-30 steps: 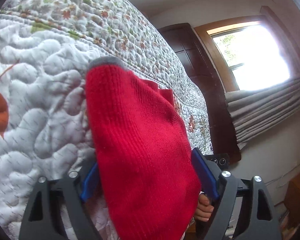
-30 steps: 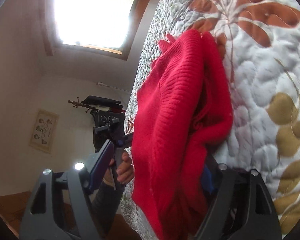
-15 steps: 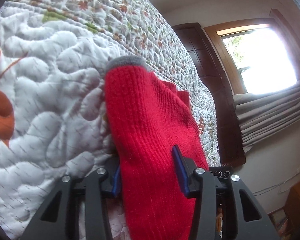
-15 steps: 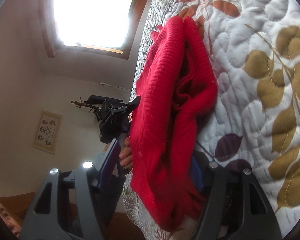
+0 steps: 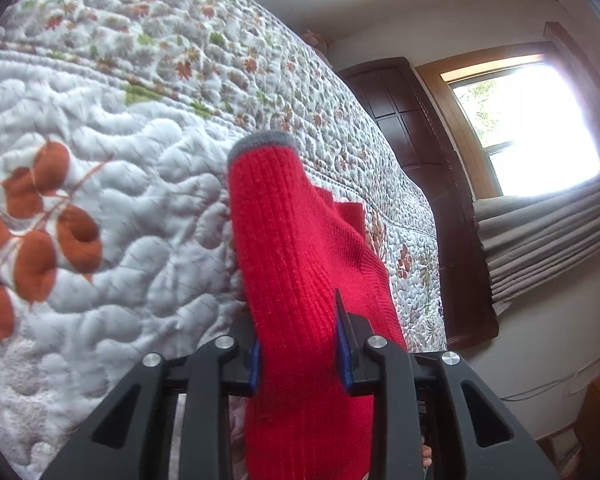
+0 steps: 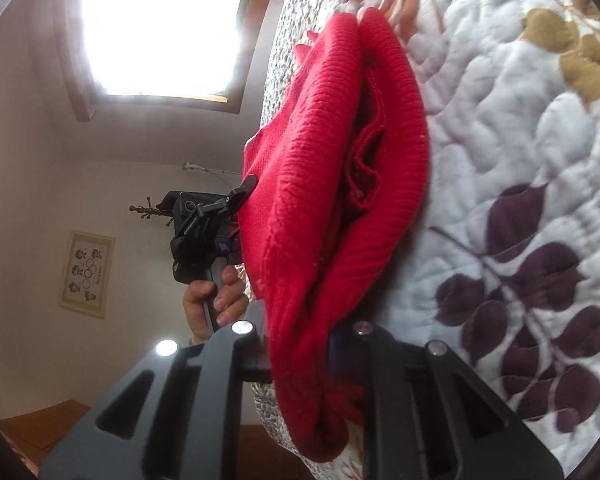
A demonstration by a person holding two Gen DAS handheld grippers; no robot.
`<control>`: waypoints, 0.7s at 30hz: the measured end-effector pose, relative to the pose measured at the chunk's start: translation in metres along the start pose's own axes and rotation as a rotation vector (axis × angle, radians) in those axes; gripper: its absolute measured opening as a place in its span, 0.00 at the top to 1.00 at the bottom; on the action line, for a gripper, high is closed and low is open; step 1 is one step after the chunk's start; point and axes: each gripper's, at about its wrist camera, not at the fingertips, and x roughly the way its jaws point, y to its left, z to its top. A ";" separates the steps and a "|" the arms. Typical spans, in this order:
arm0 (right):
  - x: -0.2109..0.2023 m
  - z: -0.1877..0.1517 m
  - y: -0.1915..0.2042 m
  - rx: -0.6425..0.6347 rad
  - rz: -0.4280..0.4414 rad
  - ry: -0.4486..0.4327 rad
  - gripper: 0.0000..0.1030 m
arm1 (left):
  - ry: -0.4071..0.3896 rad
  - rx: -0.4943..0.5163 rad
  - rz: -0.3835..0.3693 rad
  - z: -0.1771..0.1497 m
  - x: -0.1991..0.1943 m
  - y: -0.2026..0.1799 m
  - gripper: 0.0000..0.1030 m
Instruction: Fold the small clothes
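- The left gripper (image 5: pixel 298 344) has its two blue-padded fingers (image 5: pixel 343 346) pressed in on a red knitted garment (image 5: pixel 300 264); the knit fills the gap between them, so it is gripped, not merely resting there.
- Seen from the left wrist, the garment runs straight ahead from those fingers, long axis in line with them, and ends at a grey-trimmed edge (image 5: pixel 266 142) at its far tip. It lies against the quilted bedspread (image 5: pixel 112 184), which spreads out on the left side of the fingers; a window (image 5: pixel 528 128) is off to their right.
- The right gripper (image 6: pixel 300 350) pinches another bunched part of the same garment (image 6: pixel 332 168). Its finger pads are mostly buried under the cloth, but the fabric is squeezed narrow between them, so I judge it held.
- From the right wrist, the garment again stretches forward along the fingers, doubled into two thick red lobes with a crease between them, touching the bedspread (image 6: pixel 520 128) on the right side of the fingers.
- On the left side of those fingers, the person's hand (image 6: pixel 214 300) holds the other gripper's handle, its tip touching the garment's edge.
- Both grippers have hold of the garment, so neither is nearer. The coming move probably turns on that shared forward axis: laying the piece flat on the bedspread.
- No brand, label or legible writing shows; a framed picture (image 6: pixel 87 274) on the wall is too small to read.
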 end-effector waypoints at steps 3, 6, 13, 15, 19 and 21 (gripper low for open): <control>0.026 -0.012 0.018 -0.003 0.025 0.038 0.86 | -0.018 0.000 0.037 0.000 -0.033 0.003 0.73; 0.059 -0.025 0.037 -0.009 0.058 0.085 0.86 | -0.040 0.002 0.081 -0.007 -0.082 0.010 0.73; 0.153 -0.074 0.049 0.000 0.065 0.217 0.86 | -0.105 -0.090 0.168 -0.048 -0.185 0.073 0.73; 0.168 -0.086 0.046 0.008 0.046 0.241 0.86 | -0.111 -0.131 0.173 -0.063 -0.199 0.099 0.73; 0.172 -0.089 0.049 -0.050 -0.021 0.242 0.74 | -0.138 -0.198 0.127 -0.082 -0.203 0.135 0.68; 0.160 -0.086 0.063 -0.125 -0.072 0.252 0.50 | -0.161 -0.199 0.107 -0.085 -0.203 0.139 0.62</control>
